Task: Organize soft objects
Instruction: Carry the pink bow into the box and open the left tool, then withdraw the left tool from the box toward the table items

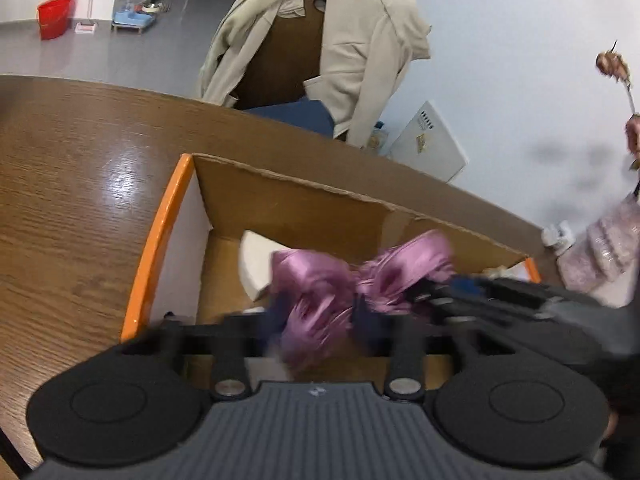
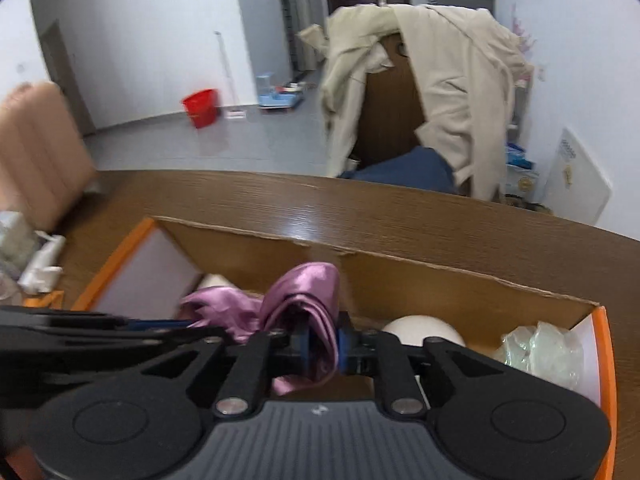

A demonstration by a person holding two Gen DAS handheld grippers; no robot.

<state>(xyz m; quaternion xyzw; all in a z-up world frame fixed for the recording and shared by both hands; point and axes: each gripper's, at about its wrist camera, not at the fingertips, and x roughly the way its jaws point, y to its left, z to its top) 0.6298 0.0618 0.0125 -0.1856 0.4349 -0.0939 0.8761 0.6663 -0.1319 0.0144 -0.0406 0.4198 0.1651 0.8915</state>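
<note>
A purple satin cloth [image 1: 320, 280] [image 2: 300, 284] hangs over an open cardboard box with orange edges [image 1: 160, 240] [image 2: 440, 284] on the wooden table. My left gripper [image 1: 320, 316] is over the box, its fingers well apart, and the cloth lies loosely between them; the picture is blurred there. My right gripper [image 2: 323, 344] has its blue pads a little apart with a fold of the cloth filling the gap and touching both. Inside the box lie a white rounded thing [image 2: 424, 326] and a crumpled clear plastic bag [image 2: 540, 348].
A chair draped with a beige coat [image 1: 320, 40] stands behind the wooden table [image 1: 80, 160]. A pink fluffy item [image 1: 600, 248] and a small white bottle [image 1: 558, 236] lie right of the box. White bottles [image 2: 40, 268] lie to its left. A red bucket [image 2: 200, 106] stands on the floor.
</note>
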